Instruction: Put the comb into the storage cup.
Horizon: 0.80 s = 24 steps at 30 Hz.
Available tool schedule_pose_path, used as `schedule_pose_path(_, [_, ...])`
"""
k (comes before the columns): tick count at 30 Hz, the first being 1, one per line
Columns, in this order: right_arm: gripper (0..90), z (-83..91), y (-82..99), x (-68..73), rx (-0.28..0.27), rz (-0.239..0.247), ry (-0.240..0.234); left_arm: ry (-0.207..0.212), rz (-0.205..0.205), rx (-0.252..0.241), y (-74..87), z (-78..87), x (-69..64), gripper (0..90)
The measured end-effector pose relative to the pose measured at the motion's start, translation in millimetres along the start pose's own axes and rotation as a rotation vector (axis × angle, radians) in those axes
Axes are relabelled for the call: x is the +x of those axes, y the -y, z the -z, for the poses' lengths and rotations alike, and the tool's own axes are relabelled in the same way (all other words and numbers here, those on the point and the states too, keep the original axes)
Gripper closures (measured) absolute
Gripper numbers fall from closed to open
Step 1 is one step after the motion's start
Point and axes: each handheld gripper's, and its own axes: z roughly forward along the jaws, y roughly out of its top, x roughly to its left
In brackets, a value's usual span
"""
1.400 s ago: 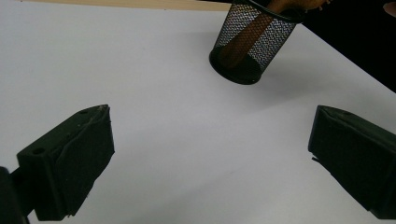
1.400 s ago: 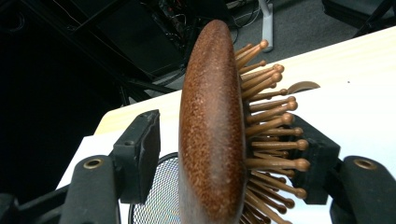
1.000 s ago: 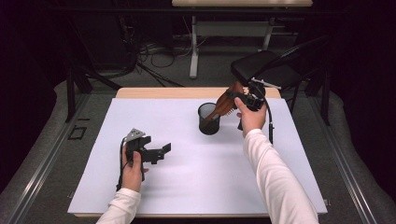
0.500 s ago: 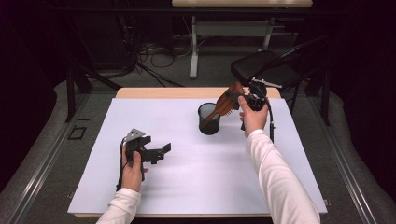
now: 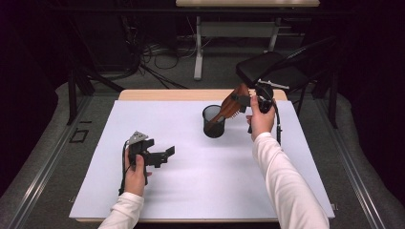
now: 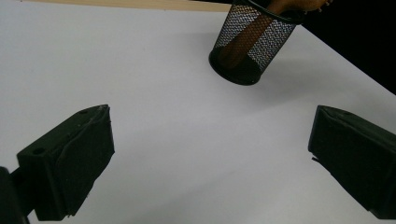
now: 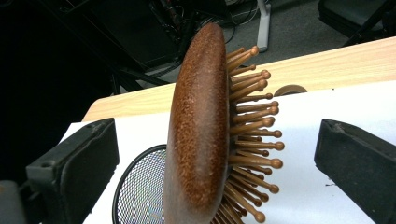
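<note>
I can read no text, label, brand, number or sign anywhere in front of me, on anything I hold or on the table.

Your table (image 5: 191,200) is covered by a white sheet (image 5: 200,171); a black mesh cup (image 5: 213,121) stands near its far edge.

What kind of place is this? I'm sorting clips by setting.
Probably a lab or recording workspace: a white-covered table under a fixed camera, tangled cables on the floor behind it, and a black chair by another desk's legs.
</note>
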Motion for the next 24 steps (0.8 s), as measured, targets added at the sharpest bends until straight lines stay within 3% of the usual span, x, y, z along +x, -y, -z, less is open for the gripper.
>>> schedule_pose_path(14, [0.0, 2.2, -1.6, -0.2, -0.002, 0.011, 0.003, 0.002, -0.001, -0.001, -0.1, 0.3, -0.3, 0.3])
schedule_pose_path(21, [0.0, 2.4, -3.7, 4.1, 0.026, 0.075, 0.034, 0.002, -0.003, 0.000, -0.2, 0.2, -0.2, 0.3])
schedule_pose_path(24, [0.0, 4.4, -5.3, 4.6, 0.021, 0.074, 0.030, 0.004, -0.005, 0.000, -0.1, 0.1, -0.3, 0.3])
